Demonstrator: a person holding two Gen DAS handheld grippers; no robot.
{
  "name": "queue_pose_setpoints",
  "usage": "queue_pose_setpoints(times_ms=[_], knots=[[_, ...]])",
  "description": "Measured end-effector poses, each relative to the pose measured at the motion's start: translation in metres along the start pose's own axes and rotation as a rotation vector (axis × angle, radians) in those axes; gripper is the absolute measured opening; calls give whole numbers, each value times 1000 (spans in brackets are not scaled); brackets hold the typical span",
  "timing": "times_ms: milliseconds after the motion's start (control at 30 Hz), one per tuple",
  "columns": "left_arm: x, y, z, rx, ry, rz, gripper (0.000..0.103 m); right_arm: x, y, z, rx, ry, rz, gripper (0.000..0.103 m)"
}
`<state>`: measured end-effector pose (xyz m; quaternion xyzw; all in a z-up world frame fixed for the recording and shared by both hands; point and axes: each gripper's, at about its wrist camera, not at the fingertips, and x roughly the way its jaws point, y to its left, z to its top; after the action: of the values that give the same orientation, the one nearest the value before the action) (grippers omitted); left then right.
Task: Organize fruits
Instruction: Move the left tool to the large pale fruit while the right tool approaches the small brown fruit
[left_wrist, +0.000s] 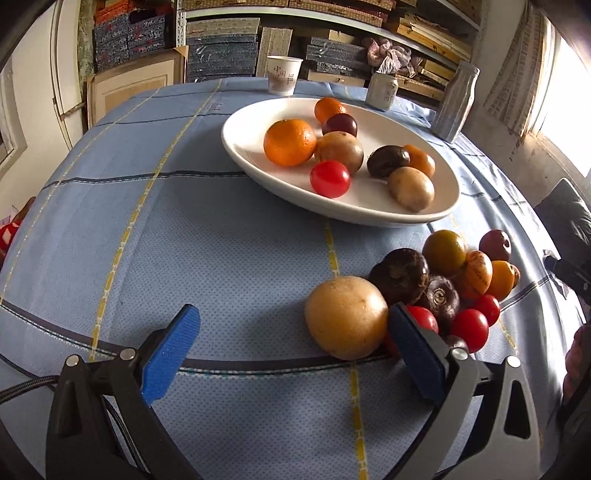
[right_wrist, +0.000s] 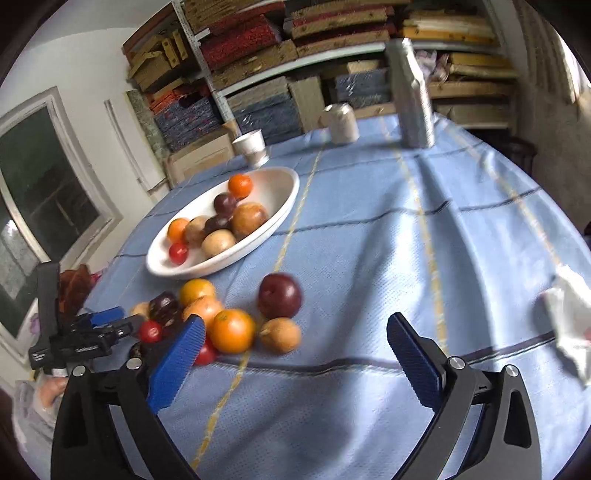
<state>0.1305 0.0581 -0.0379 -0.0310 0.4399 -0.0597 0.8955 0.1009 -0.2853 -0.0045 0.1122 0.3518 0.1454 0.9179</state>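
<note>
Fruits (left_wrist: 439, 291) lie heaped on the blue cloth (left_wrist: 221, 258) just short of the white dish (left_wrist: 436, 218), which already holds 8 more. Your left gripper (left_wrist: 291, 354) is spread wide and holds nothing, a tan fruit (left_wrist: 345, 317) between its pads. Your right gripper (right_wrist: 295, 354) gapes wide over bare cloth, empty.

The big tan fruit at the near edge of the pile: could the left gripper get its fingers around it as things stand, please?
Probably yes. The left gripper is open, and the tan fruit already lies partly between its fingers, though a red tomato crowds the right finger.
</note>
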Motion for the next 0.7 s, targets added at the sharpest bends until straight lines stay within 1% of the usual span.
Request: queue_pose_setpoints(times_ms=[67,100,133,167,233,267,300,400,567,700], knots=[[3,3,0,-23,13,-27,99,-10,-3,3,-14,-56,-32,98],[4,3,1,-25,14,-30,99,-14,-2,3,-31,-72,-36,94],[4,2,1,-22,13,-25,99,-14,1,4,-51,-71,-38,88],[5,1,1,-20,13,-21,99,-10,6,3,-94,-47,-39,83],[5,1,1,-20,14,-20,99,4,18,-1,-169,22,-33,60],[5,0,2,-20,13,-20,99,13,24,-4,-208,65,-25,55],[5,0,2,-20,12,-19,99,18,30,-6,-241,90,-24,51],[5,-1,1,-18,10,-15,99,23,37,-10,-273,109,-24,50],[4,-2,0,-16,8,-4,99,33,27,-9,-214,145,-59,50],[5,-1,0,-16,12,0,99,41,32,-10,-226,159,-76,50]])
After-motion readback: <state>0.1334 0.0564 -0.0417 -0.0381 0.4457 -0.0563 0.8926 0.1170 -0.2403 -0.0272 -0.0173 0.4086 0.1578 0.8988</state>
